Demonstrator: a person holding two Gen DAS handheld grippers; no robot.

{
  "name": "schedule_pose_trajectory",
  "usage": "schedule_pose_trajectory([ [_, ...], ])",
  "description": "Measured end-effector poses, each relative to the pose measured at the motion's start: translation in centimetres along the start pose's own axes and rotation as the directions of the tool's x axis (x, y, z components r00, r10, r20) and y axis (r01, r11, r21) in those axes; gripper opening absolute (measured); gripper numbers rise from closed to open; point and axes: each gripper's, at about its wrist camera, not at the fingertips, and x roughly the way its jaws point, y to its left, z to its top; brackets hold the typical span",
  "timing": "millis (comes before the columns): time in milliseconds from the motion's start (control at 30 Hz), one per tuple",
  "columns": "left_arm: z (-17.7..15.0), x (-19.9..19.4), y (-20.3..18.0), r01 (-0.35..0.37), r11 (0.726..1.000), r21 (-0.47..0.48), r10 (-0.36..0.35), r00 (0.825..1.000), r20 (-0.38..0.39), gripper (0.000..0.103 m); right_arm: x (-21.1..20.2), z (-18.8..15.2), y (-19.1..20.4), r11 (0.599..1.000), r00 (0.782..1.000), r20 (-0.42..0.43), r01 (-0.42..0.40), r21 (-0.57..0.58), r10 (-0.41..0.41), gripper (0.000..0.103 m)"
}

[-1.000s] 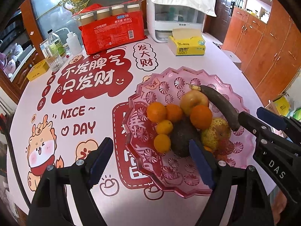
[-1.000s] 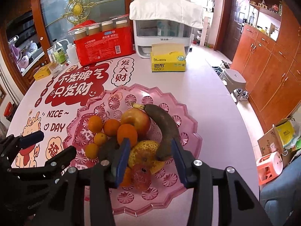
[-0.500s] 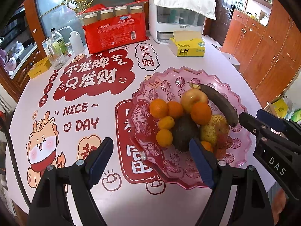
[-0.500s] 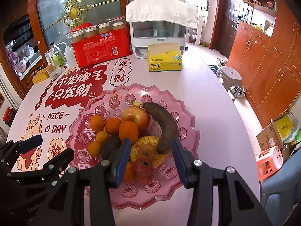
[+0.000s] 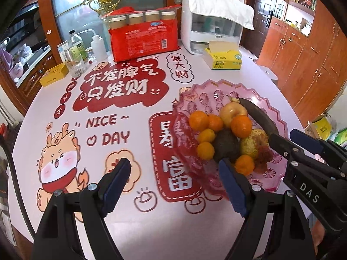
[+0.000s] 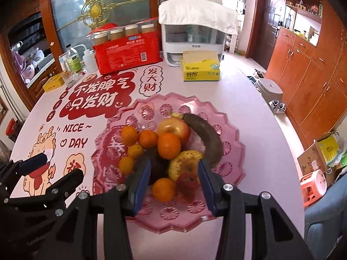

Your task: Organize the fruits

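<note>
A scalloped pink plastic tray (image 6: 229,169) on the printed tablecloth holds a pile of fruit: several oranges (image 6: 169,145), a red-yellow apple (image 6: 173,127), a dark overripe banana (image 6: 206,138), a dark avocado (image 6: 157,164), a spotted yellow fruit (image 6: 184,162) and a small red spiky fruit (image 6: 187,183). My right gripper (image 6: 173,184) hovers over the tray's near side, jaws apart and empty. My left gripper (image 5: 173,184) hangs open over the tablecloth left of the tray (image 5: 216,86), with nothing between its blue pads. The apple (image 5: 232,112) and banana (image 5: 258,117) also show in the left wrist view.
At the table's back stand a red pack of paper cups (image 5: 143,41), a white appliance under a cloth (image 5: 214,28), a yellow tissue box (image 5: 223,58), bottles and a glass (image 5: 76,52), and a yellow box (image 5: 54,73). A grey stool (image 6: 269,88) and wooden cabinets lie right of the table edge.
Both grippers have drawn back from the tray, so it looks smaller and farther off. In the left wrist view the tray has slid right. No fruit has moved; the jaws are unchanged.
</note>
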Motion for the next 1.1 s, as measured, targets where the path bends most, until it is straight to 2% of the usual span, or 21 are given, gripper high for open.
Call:
schedule_pose_trajectory([
  [567,-1.1,-3.8,8.9,-0.041,0.996,-0.081,0.041,0.999,0.002,0.082,-3.0,-0.4,7.9,0.998,0.999,0.017,-0.045,-0.048,0.046,0.046],
  [700,-1.0,-5.4,10.8,-0.058,0.994,-0.087,0.061,0.998,0.023,0.089,-4.3,-0.3,9.8,0.996,0.997,0.035,-0.063,-0.063,0.065,0.046],
  [1100,-0.6,-7.8,13.9,-0.078,0.993,-0.086,0.083,0.995,0.049,0.090,-6.2,0.6,13.5,0.994,0.994,0.058,-0.089,-0.062,0.093,0.046],
])
